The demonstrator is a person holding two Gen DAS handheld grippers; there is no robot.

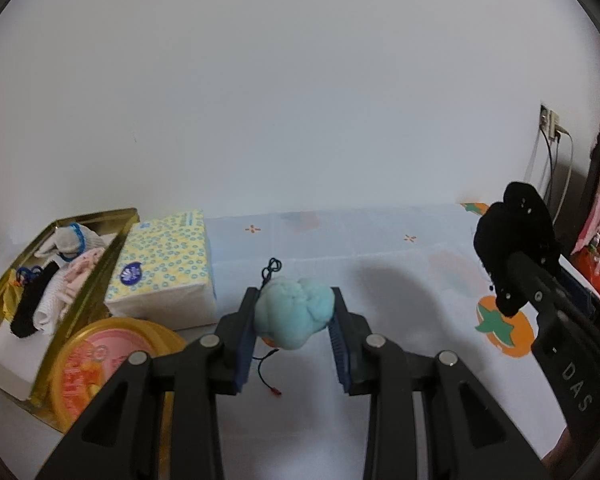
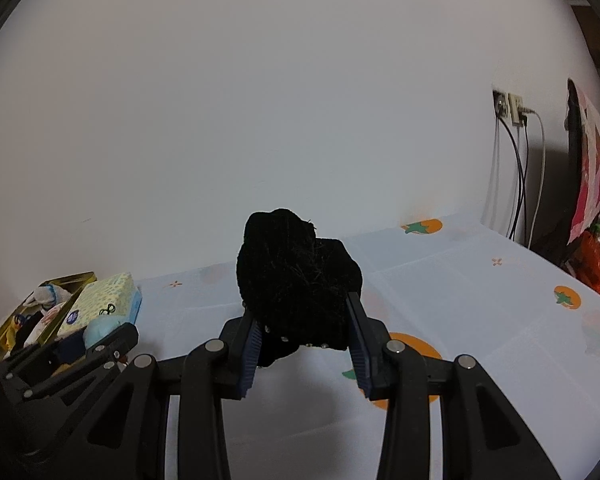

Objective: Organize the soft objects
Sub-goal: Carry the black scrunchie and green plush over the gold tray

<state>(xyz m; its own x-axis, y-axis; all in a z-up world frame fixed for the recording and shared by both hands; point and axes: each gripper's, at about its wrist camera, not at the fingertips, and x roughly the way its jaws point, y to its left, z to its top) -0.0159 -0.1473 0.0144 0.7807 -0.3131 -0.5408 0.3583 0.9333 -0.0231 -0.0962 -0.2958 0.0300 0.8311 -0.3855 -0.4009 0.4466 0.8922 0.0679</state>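
My left gripper [image 1: 295, 312] is shut on a light blue plush ball [image 1: 294, 312] with a thin dark cord and a small red tag hanging from it, held above the table. My right gripper [image 2: 302, 314] is shut on a bundle of black fuzzy cloth [image 2: 296, 280]; from the left wrist view that black cloth [image 1: 514, 236] shows at the right. At the left stands a gold tin [image 1: 96, 216] holding several rolled cloths. In the right wrist view the left gripper [image 2: 100, 334] with the blue ball [image 2: 100, 328] is near that gold tin [image 2: 66, 280].
A yellow dotted tissue pack [image 1: 164, 264] lies beside the tin, a round orange-pink lid [image 1: 108, 364] in front of it. The tablecloth [image 2: 480, 320] is white with orange fruit prints. A wall socket with cables [image 2: 512, 112] and red items are at the far right.
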